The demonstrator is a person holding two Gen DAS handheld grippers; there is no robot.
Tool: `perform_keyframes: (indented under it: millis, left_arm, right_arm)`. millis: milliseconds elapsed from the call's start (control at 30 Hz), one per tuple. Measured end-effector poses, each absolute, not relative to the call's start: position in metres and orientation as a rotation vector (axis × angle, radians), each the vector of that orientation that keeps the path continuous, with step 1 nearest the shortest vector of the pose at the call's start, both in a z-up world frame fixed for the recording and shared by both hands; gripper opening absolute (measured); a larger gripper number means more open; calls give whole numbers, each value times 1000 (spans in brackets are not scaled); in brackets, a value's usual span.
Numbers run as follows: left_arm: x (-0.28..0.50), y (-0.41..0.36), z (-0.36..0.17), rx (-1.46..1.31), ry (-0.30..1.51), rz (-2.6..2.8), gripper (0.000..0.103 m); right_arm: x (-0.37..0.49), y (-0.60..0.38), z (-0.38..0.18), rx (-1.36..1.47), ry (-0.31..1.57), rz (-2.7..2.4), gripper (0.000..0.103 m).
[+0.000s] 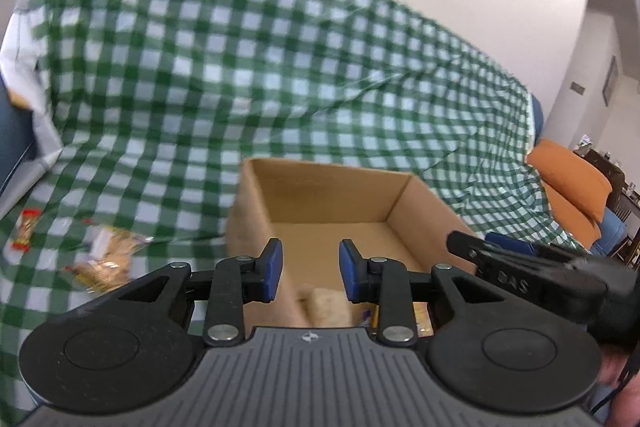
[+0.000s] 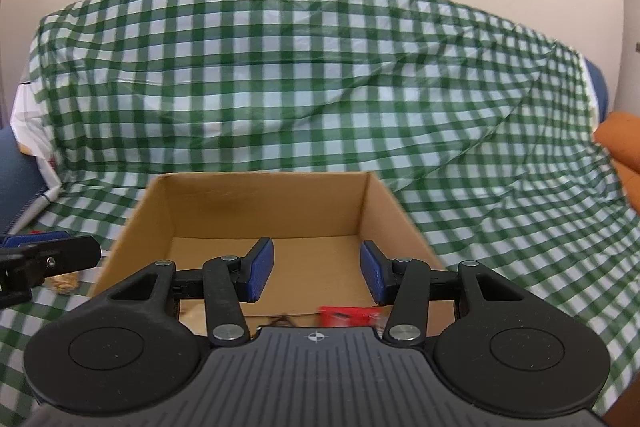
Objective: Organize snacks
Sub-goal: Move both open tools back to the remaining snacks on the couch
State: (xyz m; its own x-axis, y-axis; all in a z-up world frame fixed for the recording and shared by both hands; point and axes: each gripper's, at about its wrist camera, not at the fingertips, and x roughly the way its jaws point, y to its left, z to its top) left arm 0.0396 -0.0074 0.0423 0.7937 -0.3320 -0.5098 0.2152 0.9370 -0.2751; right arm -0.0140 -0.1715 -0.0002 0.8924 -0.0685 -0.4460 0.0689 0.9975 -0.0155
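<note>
Green-checked cloth (image 2: 320,75) covered the sofa bearing the cardboard box (image 2: 264,203). Both the left gripper (image 1: 310,269) and right gripper (image 2: 316,273) stood spread, empty. Loose snack packets (image 1: 106,261) lay left of the box; crinkly wrappers might slip from the pads.

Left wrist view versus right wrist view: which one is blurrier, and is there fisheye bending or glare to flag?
Left wrist view: motion blur smears the checked cloth, the snack packets and the cardboard box; the left gripper stays sharp. Right wrist view: sharper, only mildly soft. Both views bow straight edges outward with dark corners; no strong glare in either.
</note>
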Motion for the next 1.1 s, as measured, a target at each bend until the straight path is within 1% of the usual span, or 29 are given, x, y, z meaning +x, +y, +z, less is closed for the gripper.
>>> perform_keyframes:
  millis: [100, 200, 267, 367, 533, 600, 633, 733, 800, 933, 1000, 1033, 1100]
  left_arm:
    - [63, 18, 60, -144, 644, -236, 34]
    - [90, 50, 73, -106, 651, -144, 34]
    - [109, 76, 73, -129, 656, -91, 28]
    - [134, 109, 59, -145, 684, -11, 24]
    - [154, 156, 10, -179, 747, 55, 24]
    - [157, 173, -9, -202, 825, 65, 24]
    - [159, 183, -10, -235, 847, 95, 24]
    - [163, 212, -10, -345, 812, 126, 24]
    - [167, 226, -21, -415, 846, 166, 24]
    - [175, 241, -44, -501, 912, 225, 26]
    - [178, 241, -45, -477, 893, 233, 26]
    - [177, 239, -45, -458, 880, 231, 28]
    - [181, 236, -45, -412, 851, 229, 35]
  right_arm:
    - [-14, -162, 2, 22, 459, -35, 50]
    - [-15, -152, 3, 25, 453, -2, 50]
    - [-16, -147, 2, 20, 454, 17, 50]
    - [-16, -142, 0, 11, 456, 37, 50]
    - [-18, -138, 0, 8, 453, 66, 50]
    - [-18, -136, 0, 4, 451, 74, 50]
    - [-17, -136, 0, 2, 452, 79, 50]
    - [-15, -132, 0, -4, 453, 102, 50]
    - [-13, -128, 0, -19, 447, 122, 50]
    - [-8, -120, -1, -28, 449, 162, 50]
    - [-7, -115, -2, -33, 451, 185, 50]
    - [-6, -114, -3, -36, 454, 198, 50]
    - [-5, -111, -5, -44, 462, 217, 50]
